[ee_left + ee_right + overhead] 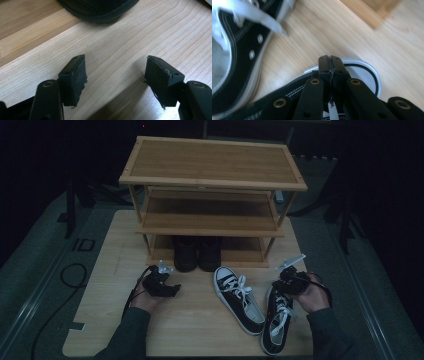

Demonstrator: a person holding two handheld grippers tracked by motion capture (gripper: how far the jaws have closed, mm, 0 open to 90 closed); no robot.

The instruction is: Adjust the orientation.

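Observation:
Two black-and-white laced sneakers lie on the wooden table (115,330), one (240,301) nearer the middle and one (276,322) at the right. My right gripper (289,279) hovers over the toe end of the right one. In the right gripper view that gripper (329,62) is shut, pads pressed together above the white toe cap (364,72), and the other sneaker (234,57) lies to its left. My left gripper (160,280) rests low at the table's left-middle. Seen in its own view, it (116,66) stands open over bare wood with nothing between its pads.
A three-shelf wooden shoe rack (210,182) stands at the back of the table. A pair of dark boots (197,252) sits on its bottom shelf, and one boot toe (100,10) lies just ahead of the left gripper. A black cable (70,275) loops on the floor at left.

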